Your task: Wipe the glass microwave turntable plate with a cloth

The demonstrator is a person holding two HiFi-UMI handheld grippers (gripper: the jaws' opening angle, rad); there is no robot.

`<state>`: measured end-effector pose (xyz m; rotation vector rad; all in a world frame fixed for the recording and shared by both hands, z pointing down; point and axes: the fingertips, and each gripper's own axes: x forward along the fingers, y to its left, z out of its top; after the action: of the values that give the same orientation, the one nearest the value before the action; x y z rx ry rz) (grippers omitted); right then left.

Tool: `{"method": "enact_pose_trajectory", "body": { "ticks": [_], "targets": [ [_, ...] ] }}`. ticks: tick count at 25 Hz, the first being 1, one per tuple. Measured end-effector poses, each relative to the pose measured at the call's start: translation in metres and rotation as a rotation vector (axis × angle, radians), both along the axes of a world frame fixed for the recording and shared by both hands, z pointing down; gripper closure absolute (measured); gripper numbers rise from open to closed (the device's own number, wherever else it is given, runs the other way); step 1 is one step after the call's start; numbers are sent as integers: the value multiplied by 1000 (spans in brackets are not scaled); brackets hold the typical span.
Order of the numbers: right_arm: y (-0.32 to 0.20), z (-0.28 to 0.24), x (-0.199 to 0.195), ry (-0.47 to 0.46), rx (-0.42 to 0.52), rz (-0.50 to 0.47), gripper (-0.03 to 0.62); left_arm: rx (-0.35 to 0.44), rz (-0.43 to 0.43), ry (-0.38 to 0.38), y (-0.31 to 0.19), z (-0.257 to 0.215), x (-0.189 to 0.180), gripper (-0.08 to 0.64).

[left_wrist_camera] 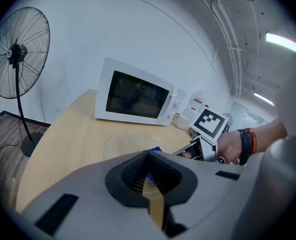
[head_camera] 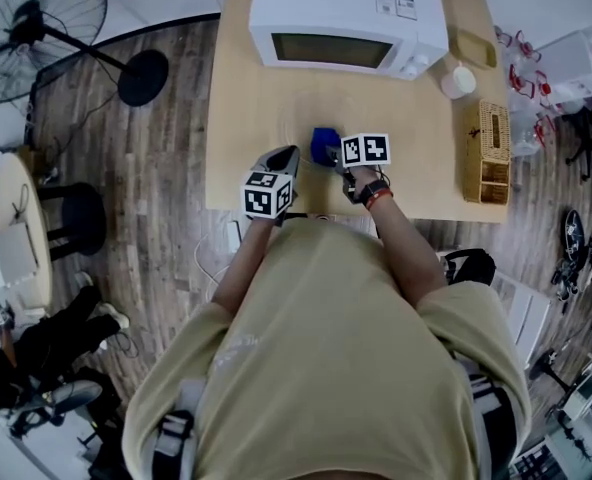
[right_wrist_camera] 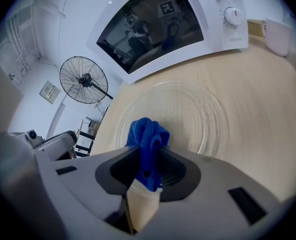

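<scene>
The clear glass turntable plate lies flat on the wooden table in front of the microwave. My right gripper is shut on a bunched blue cloth, which hangs over the plate's near rim. In the head view the cloth shows just left of the right gripper's marker cube. My left gripper is shut with nothing in it, held beside the plate on its left near side. The right gripper shows there too.
The microwave has its door shut. A white cup and a wicker box stand at the table's right. A standing fan is on the floor to the left. A person sits at the far left.
</scene>
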<state>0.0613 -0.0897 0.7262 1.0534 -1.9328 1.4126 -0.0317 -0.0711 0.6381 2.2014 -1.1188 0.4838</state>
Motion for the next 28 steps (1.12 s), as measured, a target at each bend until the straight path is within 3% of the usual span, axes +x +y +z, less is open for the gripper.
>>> {"method": "enact_pose_trajectory", "body": {
  "ticks": [18,28],
  "targets": [
    [14,-2,70,39,-5,138,477,-17,94,18,-2,9,41,541],
    [19,-2,94,28,-8,237,477,-27,96,19,6,13,39,541]
  ]
}}
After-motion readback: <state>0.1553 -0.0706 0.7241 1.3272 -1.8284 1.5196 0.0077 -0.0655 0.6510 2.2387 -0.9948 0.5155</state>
